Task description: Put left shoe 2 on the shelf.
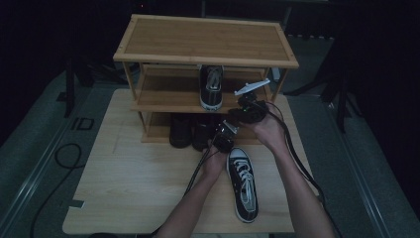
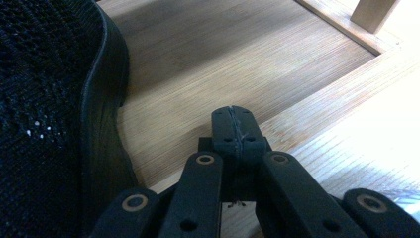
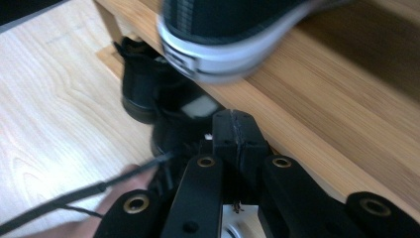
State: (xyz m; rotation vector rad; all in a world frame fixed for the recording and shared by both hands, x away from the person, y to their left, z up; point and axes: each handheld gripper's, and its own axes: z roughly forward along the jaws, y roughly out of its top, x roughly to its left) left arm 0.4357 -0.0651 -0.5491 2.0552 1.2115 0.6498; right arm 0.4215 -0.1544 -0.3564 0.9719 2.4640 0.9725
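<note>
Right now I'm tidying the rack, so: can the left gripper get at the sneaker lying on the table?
Probably yes. The left gripper, jaws shut and empty, sits just beyond the sneaker's toe, with bare table around it. Nothing stands between them, though it points at the rack, so the hand must turn back and open.

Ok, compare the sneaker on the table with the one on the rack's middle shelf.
The table sneaker lies on the tabletop near the person's arms; the shelf sneaker sits on the rack, on its middle shelf. The table sneaker shows its whole laced top, heel toward the person; the shelf sneaker sits partly under the top board. Both are black with white laces and pale soles, apparently a pair.
</note>
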